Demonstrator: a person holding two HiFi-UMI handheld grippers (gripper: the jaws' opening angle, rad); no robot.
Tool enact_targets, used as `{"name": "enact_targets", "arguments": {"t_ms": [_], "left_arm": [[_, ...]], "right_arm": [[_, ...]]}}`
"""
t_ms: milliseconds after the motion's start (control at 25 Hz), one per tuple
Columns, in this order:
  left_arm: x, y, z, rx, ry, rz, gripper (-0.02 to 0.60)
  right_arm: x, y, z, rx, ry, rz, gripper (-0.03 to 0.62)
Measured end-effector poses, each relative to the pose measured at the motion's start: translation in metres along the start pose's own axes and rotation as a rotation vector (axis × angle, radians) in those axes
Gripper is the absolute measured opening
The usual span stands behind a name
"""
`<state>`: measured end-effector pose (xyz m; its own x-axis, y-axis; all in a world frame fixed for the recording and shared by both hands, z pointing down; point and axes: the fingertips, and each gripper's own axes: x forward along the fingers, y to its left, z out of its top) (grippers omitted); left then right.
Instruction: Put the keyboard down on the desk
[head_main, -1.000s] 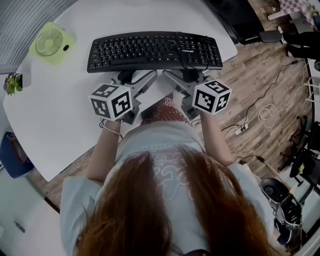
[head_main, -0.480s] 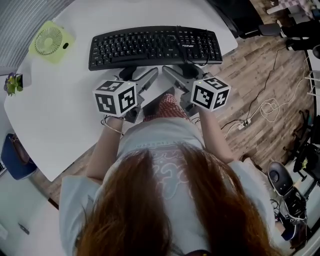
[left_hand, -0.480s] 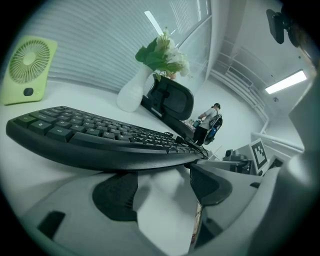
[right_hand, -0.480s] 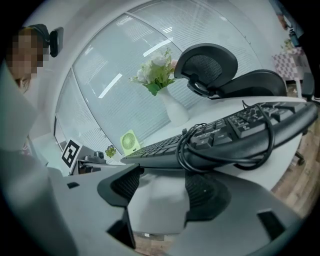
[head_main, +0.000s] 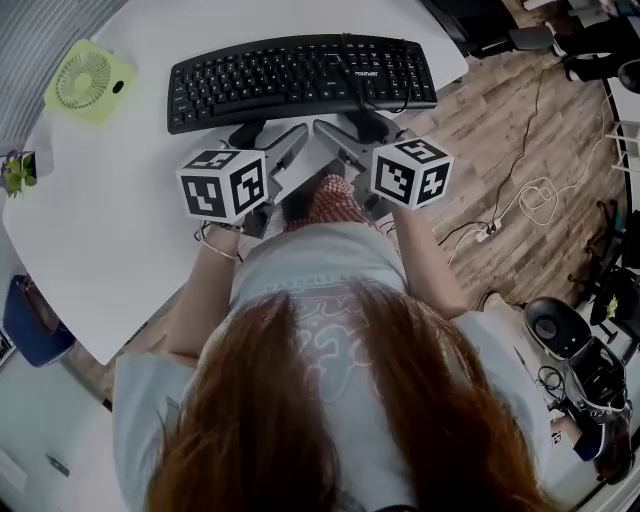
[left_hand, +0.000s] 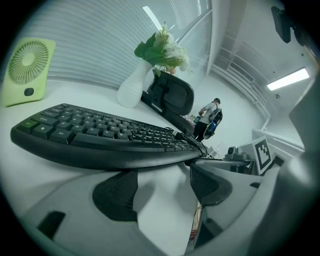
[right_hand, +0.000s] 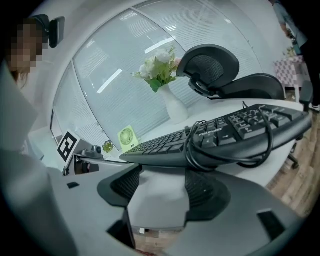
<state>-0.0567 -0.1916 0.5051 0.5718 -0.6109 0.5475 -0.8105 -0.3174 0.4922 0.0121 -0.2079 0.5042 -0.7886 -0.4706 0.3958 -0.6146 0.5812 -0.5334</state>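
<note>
A black keyboard lies across the white desk, its cable coiled round its right part. My left gripper is at the keyboard's near edge, left of middle, jaws spread wide with only bare desk between the pads. My right gripper stands the same way under the coiled cable. The keyboard's front edge crosses over both pairs of fingertips. I cannot tell whether it rests on them.
A green fan stands at the desk's far left, a small plant at its left edge. A white vase with flowers and a black office chair are behind the keyboard. Cables trail over the wooden floor at right.
The head view has shifted a little, so the keyboard and both grippers sit higher in the picture. Their places relative to one another look the same.
</note>
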Motion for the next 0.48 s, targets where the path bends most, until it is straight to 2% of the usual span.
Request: {"name": "enact_targets", "arguments": {"t_ms": [480], "left_arm": [[-0.001, -0.0012, -0.0078, 0.012, 0.045, 0.023, 0.321]], "right_arm": [[-0.0003, -0.0004, -0.0073, 0.019, 0.01, -0.048, 0.29]]}}
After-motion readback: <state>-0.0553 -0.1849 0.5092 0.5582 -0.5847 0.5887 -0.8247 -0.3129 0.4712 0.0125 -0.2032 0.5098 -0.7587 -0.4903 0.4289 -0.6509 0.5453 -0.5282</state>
